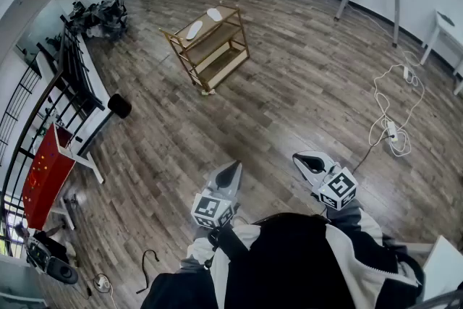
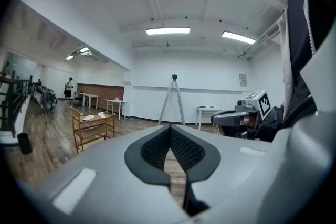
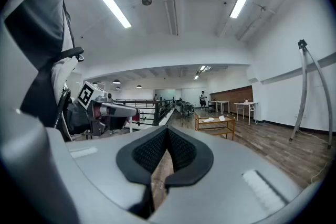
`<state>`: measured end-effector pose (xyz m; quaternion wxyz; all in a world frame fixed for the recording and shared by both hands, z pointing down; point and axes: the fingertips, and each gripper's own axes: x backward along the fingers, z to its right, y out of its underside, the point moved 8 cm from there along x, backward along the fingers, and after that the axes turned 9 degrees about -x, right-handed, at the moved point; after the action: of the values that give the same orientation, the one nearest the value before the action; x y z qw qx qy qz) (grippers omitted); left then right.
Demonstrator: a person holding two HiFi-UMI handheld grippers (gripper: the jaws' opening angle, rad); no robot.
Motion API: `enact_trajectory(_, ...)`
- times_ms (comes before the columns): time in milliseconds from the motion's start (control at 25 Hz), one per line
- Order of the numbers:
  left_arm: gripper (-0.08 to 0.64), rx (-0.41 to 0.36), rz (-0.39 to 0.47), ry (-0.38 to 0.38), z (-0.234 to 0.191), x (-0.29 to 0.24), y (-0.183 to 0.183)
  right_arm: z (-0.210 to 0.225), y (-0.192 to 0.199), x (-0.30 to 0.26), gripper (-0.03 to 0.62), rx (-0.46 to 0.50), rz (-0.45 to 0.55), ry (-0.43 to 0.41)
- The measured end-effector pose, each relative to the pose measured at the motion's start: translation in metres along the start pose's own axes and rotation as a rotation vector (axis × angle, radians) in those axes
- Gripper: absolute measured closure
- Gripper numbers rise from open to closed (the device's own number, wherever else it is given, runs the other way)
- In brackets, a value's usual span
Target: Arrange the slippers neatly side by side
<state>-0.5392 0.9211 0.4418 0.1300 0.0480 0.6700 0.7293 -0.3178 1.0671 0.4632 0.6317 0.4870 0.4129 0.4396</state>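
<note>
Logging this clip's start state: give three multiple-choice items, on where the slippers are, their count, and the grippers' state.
1. Which shelf of the wooden rack holds the slippers? A bottom B top C middle
2. How many slippers show? A one B two C four
3. The left gripper and right gripper are: A both shut, empty B both open C shut on slippers
Answers: 1 B, they lie on its top board; 2 B, two white shapes; 3 A, pads meet, nothing between.
</note>
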Motion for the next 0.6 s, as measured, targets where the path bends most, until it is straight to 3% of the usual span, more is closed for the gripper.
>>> enact_trajectory(320,0.546,-0.019,0.017,0.023,0.004,-0.011,-0.004,0.007,-0.002,0.003,0.59,-0.01,0.005,-0.006)
enact_trajectory(480,0.546,0.022,0.016,0.015,0.008,-0.013,-0.014,0.005,-0.007,0.002,0.588,0.002,0.028,-0.012)
enact_trajectory(600,0.546,-0.012,0.002,0.029,0.006,-0.014,-0.005,0.005,-0.007,0.0,0.588,-0.002,0.049,-0.016)
